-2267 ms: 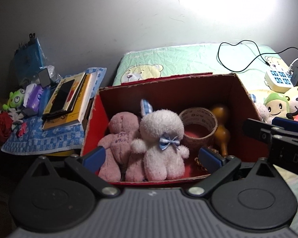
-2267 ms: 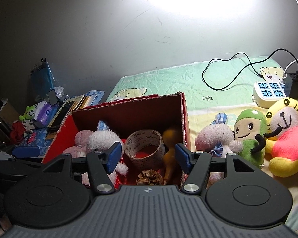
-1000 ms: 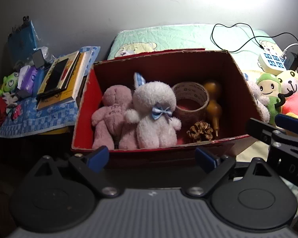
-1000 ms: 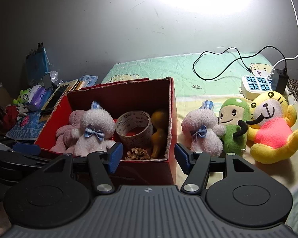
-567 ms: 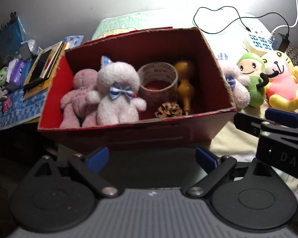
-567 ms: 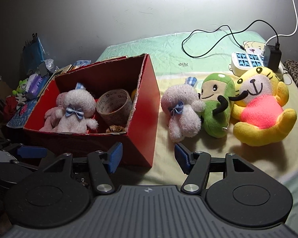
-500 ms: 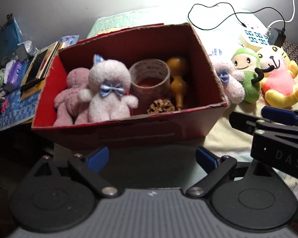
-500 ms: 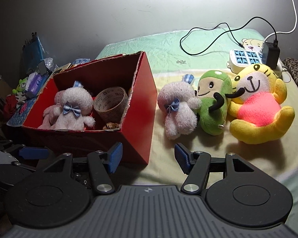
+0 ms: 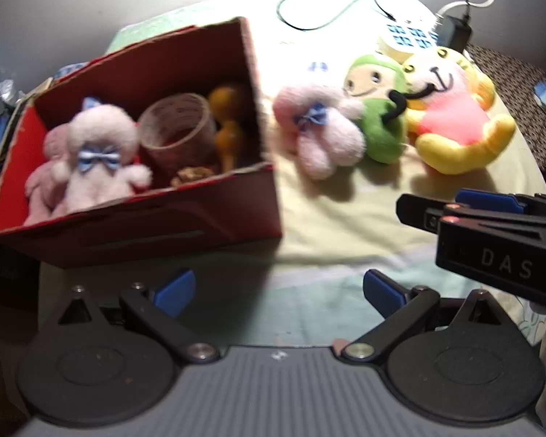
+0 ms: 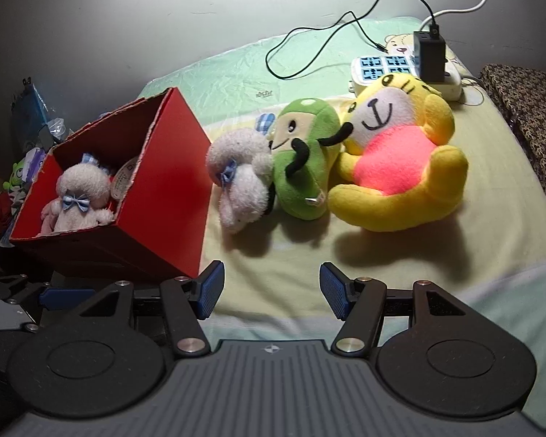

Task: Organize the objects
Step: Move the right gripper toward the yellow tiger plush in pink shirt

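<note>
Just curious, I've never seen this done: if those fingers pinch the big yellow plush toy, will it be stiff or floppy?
Probably floppy: the yellow plush toy looks soft and stuffed, slumped against the green plush. Likely light for its bulk. Its fuzzy fabric should resist slipping.

Both views swing right and pull back from the red cardboard box (image 9: 156,215). My left hand-held gripper (image 9: 278,289) no longer sits over the box; it now hangs in front of its near right corner. My right hand-held gripper (image 10: 271,286) shifts off the box to face the pink bunny plush (image 10: 242,178) and green plush (image 10: 305,167) on the bed (image 10: 455,255).
</note>
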A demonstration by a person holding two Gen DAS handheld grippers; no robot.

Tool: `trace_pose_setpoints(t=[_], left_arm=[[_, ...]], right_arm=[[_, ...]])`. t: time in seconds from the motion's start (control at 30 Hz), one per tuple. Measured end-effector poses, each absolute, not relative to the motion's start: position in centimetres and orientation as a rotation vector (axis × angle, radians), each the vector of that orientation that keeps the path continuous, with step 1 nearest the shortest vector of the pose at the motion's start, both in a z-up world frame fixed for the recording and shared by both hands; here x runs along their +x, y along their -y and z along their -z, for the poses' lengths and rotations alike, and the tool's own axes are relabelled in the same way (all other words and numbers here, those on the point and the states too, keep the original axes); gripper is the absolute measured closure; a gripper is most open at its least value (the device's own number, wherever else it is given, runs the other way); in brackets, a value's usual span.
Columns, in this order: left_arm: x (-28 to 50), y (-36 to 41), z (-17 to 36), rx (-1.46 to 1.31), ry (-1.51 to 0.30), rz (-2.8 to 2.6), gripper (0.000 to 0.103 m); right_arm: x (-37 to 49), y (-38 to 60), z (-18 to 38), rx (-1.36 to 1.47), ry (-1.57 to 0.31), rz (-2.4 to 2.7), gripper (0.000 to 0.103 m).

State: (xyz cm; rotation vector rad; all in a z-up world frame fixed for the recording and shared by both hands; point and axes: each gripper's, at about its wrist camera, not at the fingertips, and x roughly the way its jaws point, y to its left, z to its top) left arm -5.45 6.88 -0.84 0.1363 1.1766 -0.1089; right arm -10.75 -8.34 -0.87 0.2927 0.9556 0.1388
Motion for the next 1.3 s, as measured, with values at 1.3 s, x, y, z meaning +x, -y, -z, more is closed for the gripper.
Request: trace_pose_setpoints(t=[1.3], left_arm=[[1.8,5.0,3.0,-0.070,-1.140,0.445,0.001]], right_arm=[[-9.6,27.6,3.7,0.827,-0.881,0.062,0.053]])
